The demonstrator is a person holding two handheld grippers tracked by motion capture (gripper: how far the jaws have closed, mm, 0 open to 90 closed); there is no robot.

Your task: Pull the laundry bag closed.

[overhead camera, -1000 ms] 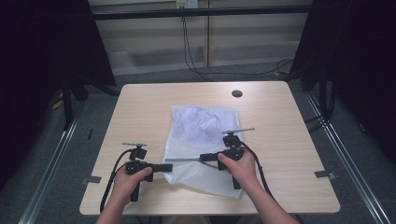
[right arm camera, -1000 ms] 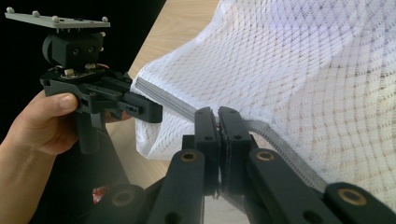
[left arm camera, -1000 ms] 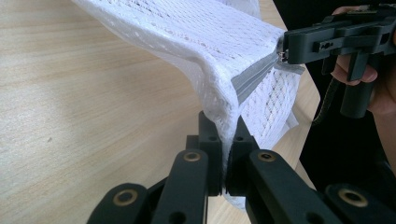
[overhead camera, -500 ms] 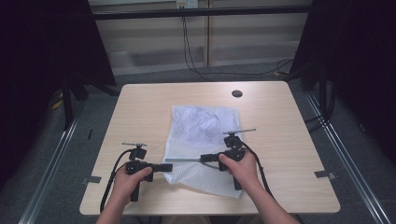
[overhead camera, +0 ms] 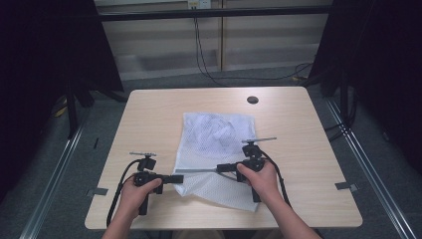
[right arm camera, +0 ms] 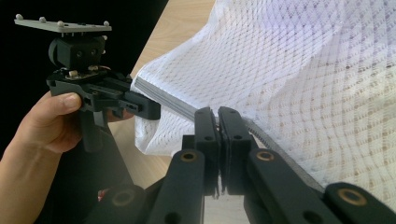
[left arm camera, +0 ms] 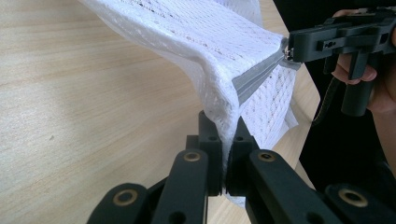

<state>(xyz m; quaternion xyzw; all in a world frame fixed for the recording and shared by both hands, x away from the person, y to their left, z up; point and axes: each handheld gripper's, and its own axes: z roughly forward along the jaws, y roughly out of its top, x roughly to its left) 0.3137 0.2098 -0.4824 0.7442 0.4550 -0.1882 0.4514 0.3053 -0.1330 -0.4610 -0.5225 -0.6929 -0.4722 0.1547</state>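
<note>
High view, bag: I see the white mesh bag lying flat near the desk centre, its long axis running from 12 to 6 o'clock, the zipper end at 6, nearest me.
High view, zipper: the grey zipper runs crosswise, 9 to 3 o'clock, stretched between my two tools.
High view, tongs: left tongs sit at the bag's 7 o'clock corner, right tongs further along the zipper toward 3.
Left gripper view, grip: my left tongs are clenched on the bag's corner fabric, just below where the zipper tape ends; the mesh is lifted off the desk there.
Left gripper view, far end: the right tool pinches the zipper at 2 o'clock.
Right gripper view, grip: right tongs are pressed together on the zipper line, probably on the slider, though I cannot see it.
Right gripper view, far end: the left tool holds the corner at 9 o'clock.
Progress: I judge both holds made and the zipper taut; the slide itself looks partway, with the stretch between the tools left to cover.
</note>
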